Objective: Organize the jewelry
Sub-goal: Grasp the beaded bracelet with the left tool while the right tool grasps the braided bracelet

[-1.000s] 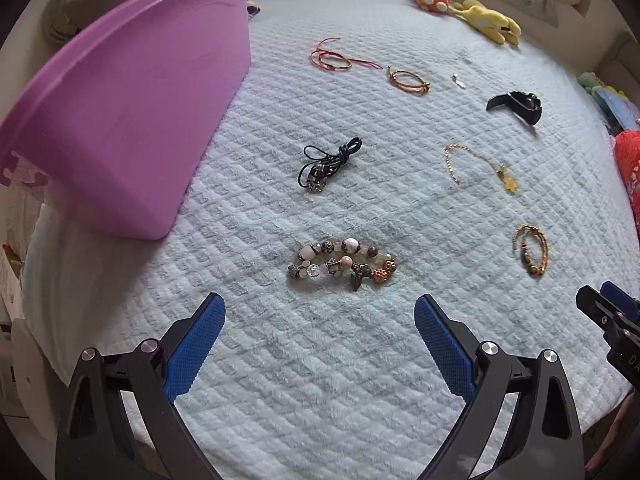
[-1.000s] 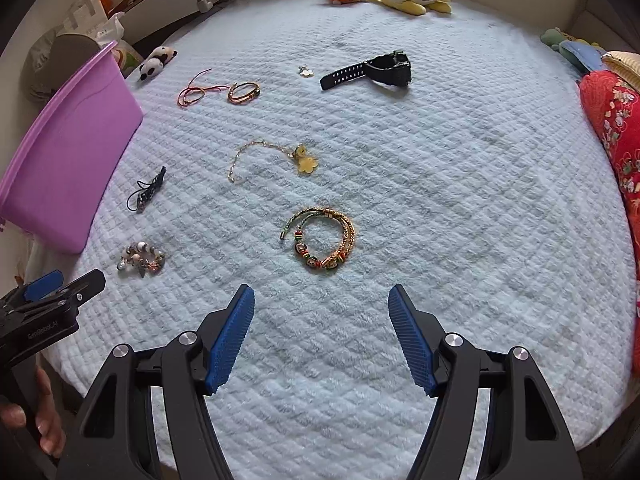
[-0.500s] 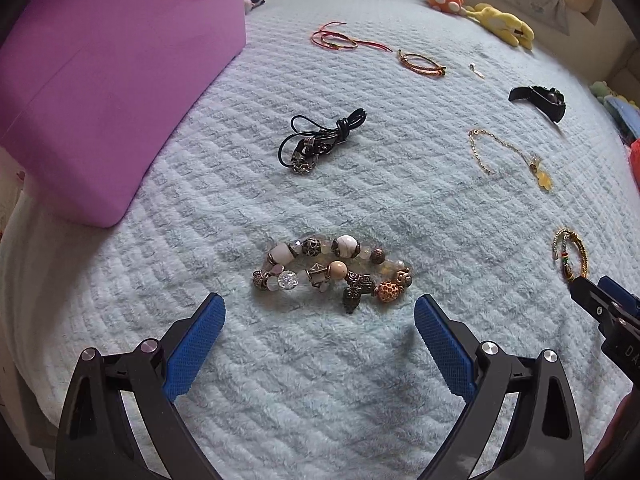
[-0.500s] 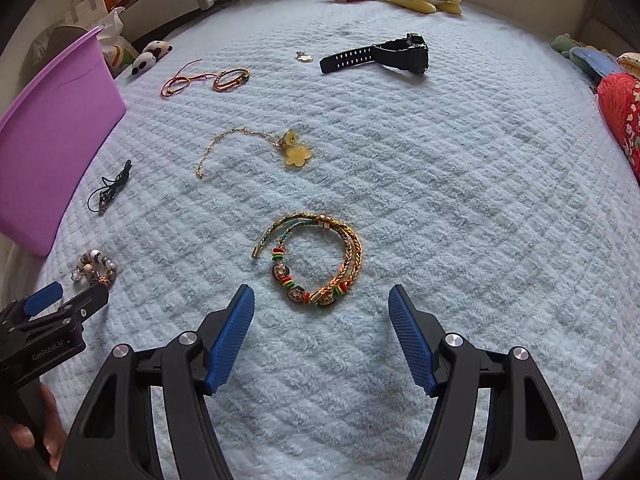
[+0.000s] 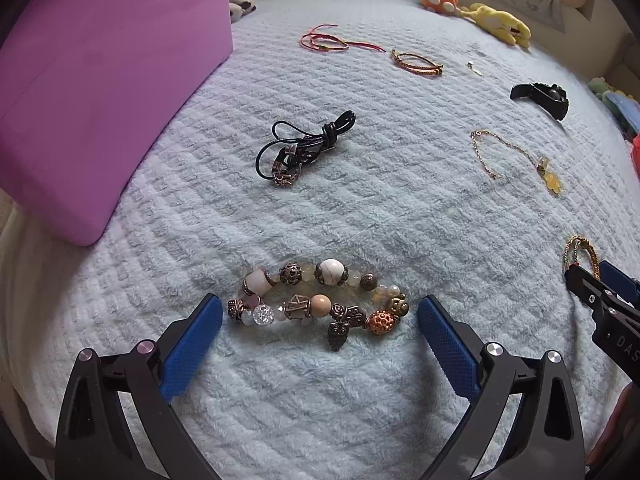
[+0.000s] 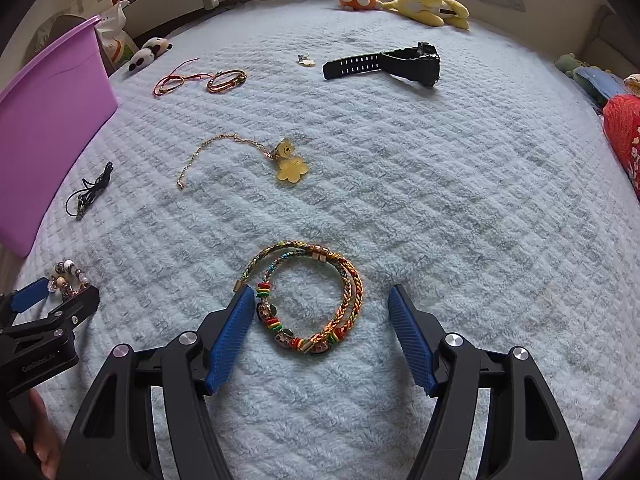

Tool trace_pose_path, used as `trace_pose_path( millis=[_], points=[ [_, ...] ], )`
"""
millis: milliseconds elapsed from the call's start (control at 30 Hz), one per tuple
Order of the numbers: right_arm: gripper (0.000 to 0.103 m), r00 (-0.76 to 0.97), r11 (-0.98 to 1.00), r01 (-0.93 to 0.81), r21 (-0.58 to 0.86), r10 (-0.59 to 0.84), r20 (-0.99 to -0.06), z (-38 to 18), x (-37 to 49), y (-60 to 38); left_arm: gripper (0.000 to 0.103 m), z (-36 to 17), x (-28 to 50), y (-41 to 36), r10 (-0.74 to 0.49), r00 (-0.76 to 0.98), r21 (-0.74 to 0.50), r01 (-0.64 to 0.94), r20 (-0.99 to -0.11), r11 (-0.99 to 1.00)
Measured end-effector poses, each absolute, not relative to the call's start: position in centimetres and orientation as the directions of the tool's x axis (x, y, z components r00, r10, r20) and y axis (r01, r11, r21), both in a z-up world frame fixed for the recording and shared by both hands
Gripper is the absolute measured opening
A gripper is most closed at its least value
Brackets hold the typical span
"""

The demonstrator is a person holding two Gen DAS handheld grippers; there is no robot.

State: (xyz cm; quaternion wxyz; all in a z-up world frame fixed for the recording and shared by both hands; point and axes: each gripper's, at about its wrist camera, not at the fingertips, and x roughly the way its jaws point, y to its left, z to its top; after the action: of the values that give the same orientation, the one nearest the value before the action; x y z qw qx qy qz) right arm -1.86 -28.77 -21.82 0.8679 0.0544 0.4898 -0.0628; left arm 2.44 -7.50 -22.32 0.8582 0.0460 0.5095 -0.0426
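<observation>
Jewelry lies spread on a pale blue quilted bed (image 5: 360, 208). My left gripper (image 5: 320, 312) is open, its blue pads either side of a beaded charm bracelet (image 5: 320, 300) with an owl charm. My right gripper (image 6: 322, 304) is open around a braided multicolour bracelet (image 6: 316, 300); its left pad touches the bracelet's edge. A purple bin (image 5: 100, 92) stands at the left, also in the right wrist view (image 6: 44, 128). Farther off lie a black cord bracelet (image 5: 304, 148), a gold chain with yellow flower charm (image 6: 280, 160), a black watch (image 6: 396, 66), red string bracelets (image 6: 200, 78) and a small charm (image 6: 306, 60).
Plush toys (image 6: 400, 0) lie at the far edge of the bed, a panda toy (image 6: 150, 54) at the far left. A red cushion (image 6: 624, 136) and more soft things sit at the right edge. A shelf and bags stand beyond the bin.
Both grippers have moved forward and down. The beaded bracelet now lies between the left pads and the braided bracelet between the right pads. Both stay open.
</observation>
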Motion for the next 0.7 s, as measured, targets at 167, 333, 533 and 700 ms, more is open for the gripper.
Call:
trace_pose_path(
  millis=[167,333,533,700],
  points=[
    [0.066,0.524,0.987,0.159,0.005,-0.080,-0.848,-22.1,-1.8,-28.3,0.097,-22.5,2.4,-7.4,-0.032,0.494,0.034,0.124,-0.869,0.992],
    [0.066,0.527,0.987,0.158,-0.007,-0.090,-0.845,-22.4,-1.7,-28.1,0.097,-22.6,2.7,-7.5,-0.028,0.501,0.036,0.118,-0.865,0.992],
    [0.066,0.526,0.988,0.157,-0.012,-0.094,-0.845,-22.4,-1.7,-28.1,0.097,-22.7,3.1,-7.7,-0.018,0.513,0.039,0.100,-0.858,0.994],
    [0.061,0.524,0.989,0.149,-0.022,-0.097,-0.846,-22.4,-1.6,-27.6,0.091,-22.6,2.7,-7.9,-0.024,0.516,0.038,0.109,-0.856,0.993]
  ],
)
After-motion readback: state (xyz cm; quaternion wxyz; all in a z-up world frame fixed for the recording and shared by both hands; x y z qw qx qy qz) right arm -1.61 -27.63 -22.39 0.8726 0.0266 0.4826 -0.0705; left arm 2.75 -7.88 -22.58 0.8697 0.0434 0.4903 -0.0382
